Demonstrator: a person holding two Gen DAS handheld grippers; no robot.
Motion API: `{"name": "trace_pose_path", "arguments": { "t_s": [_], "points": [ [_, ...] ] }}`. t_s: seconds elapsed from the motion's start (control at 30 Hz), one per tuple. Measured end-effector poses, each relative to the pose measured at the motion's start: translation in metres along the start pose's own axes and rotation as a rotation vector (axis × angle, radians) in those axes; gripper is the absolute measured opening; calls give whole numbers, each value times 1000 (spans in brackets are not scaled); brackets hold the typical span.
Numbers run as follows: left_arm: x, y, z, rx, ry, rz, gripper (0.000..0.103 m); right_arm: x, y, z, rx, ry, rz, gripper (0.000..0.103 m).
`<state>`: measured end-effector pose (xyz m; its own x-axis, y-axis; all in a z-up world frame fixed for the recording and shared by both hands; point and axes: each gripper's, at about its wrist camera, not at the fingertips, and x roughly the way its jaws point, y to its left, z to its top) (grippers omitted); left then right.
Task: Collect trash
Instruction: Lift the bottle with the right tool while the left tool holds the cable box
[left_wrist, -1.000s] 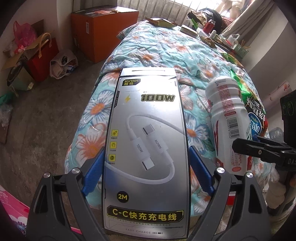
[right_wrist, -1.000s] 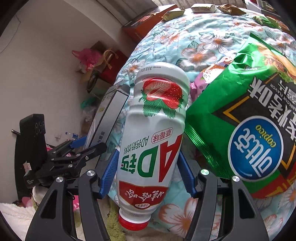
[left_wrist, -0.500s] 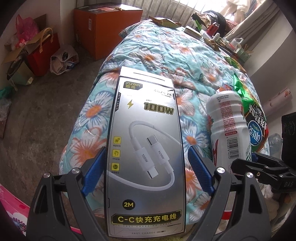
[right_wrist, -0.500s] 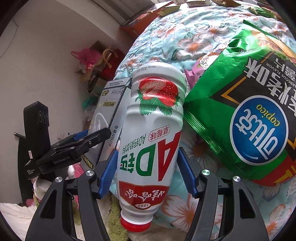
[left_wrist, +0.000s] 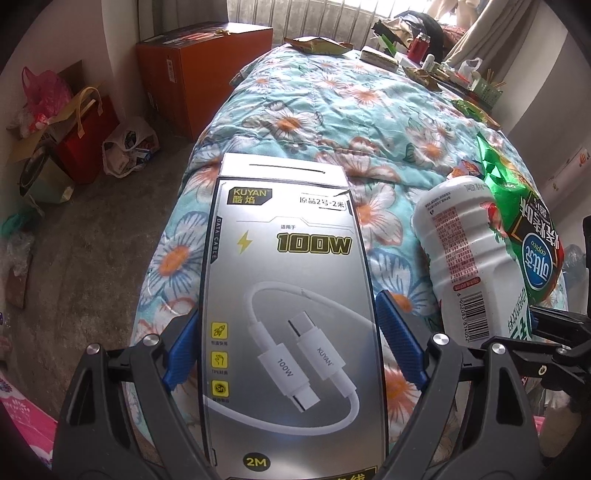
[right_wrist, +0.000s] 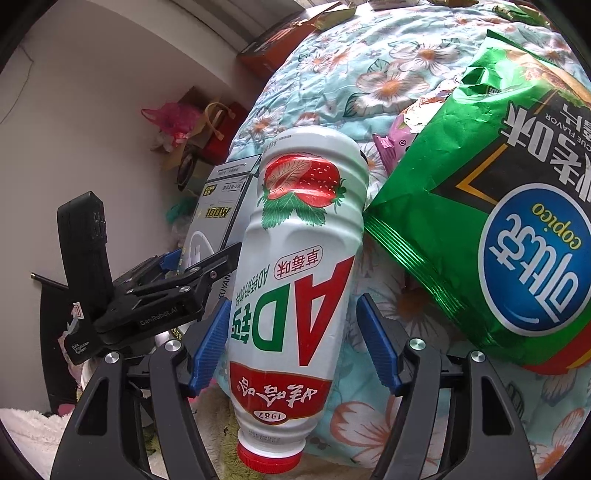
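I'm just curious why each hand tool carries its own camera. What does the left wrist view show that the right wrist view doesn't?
Only the left view shows the bottle's barcode and the desk clutter beyond the bed.

Only the right view shows the bottle's red cap and strawberry picture, with the right gripper opening, a gap at its right pad.

Both show the silver cable box, the white drink bottle, the green chip bag and the floral quilt.
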<state>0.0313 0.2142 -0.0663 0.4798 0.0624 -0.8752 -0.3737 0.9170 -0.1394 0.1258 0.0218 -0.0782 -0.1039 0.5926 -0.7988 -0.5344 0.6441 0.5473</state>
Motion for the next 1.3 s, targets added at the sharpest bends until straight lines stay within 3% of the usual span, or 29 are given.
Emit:
{"name": "trace_pose_path", "arguments": {
  "t_s": [0.17,0.5,1.3],
  "points": [
    [0,0,0,15,-17,16,77,-1,-1,-1,21,-21,16,68],
    [-6,-5,-1,48,-41,48,76,-5,-11,-1,85,-62,82,65],
    [-59,-30,1,150,-184,133,76,-37,-7,-6,58,-149,162,63]
  ]
}}
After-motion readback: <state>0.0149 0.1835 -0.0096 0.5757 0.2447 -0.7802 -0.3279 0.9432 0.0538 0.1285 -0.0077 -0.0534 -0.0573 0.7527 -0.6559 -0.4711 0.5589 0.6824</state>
